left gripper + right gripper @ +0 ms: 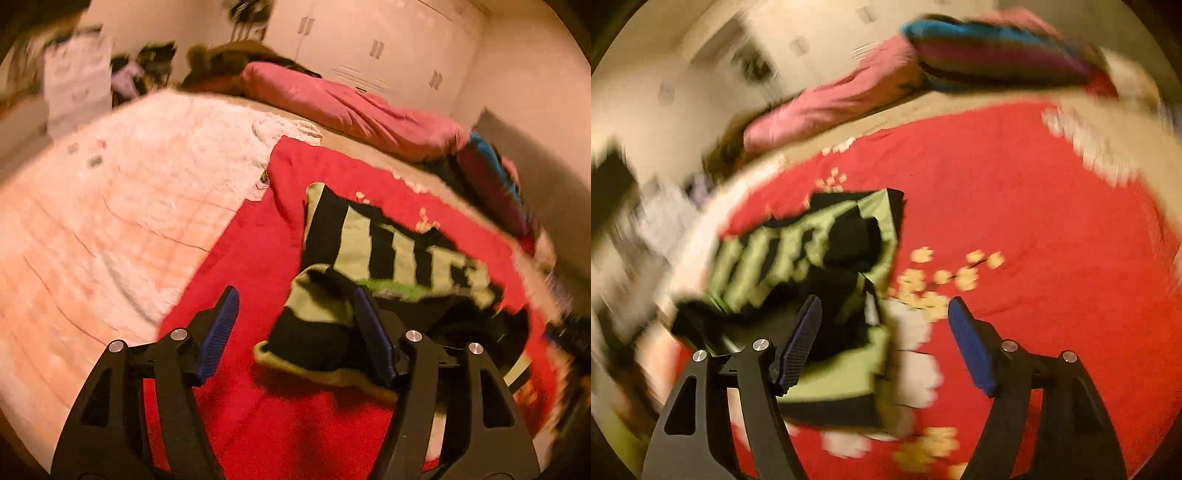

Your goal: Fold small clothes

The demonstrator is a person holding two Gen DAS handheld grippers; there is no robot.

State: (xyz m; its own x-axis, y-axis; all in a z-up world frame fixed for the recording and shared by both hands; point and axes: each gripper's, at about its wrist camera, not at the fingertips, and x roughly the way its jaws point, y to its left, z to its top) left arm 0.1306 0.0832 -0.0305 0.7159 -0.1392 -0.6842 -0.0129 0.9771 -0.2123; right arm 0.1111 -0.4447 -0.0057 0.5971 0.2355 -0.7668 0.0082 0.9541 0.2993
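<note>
Left claw (295, 328) spread, pinching nothing; right claw (886, 332) likewise spread. Just beyond lies the crumpled green-and-black striped garment (373, 240) on a red flowered blanket (1052, 206) covering the bed; its lettering is blurred, unreadable. Farther: pink pillow (332, 99), white wardrobe (388, 40).

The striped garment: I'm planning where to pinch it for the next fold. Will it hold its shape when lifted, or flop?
The striped garment will probably flop: it already lies in soft, rumpled folds on the red blanket. It looks thin, so likely light. Pushed, it would probably bunch rather than slide, since the blanket looks cloth-like too.
</note>
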